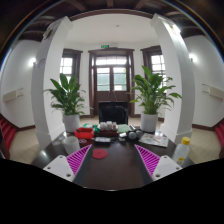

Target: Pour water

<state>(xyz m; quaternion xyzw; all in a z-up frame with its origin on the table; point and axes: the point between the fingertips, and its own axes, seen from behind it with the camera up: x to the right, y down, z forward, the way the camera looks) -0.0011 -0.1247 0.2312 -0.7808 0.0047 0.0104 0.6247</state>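
My gripper (112,162) is open, its two fingers with magenta pads (68,165) spread wide over a dark table (112,172). Nothing is held between them. A small red round disc (101,154) lies on the table just ahead, between the fingers. Beyond it, at the table's far end, stands a cluster of tea things: a red container (84,133), a greenish vessel (105,128) and small cups (131,135). A clear bottle (183,150) stands beyond the right finger. I cannot tell which vessel holds water.
A pale cup (72,143) stands beyond the left finger. Two white pillars (50,80) and two large potted plants (152,95) flank the table's far end. A dark wooden door (111,75) is at the back of the room.
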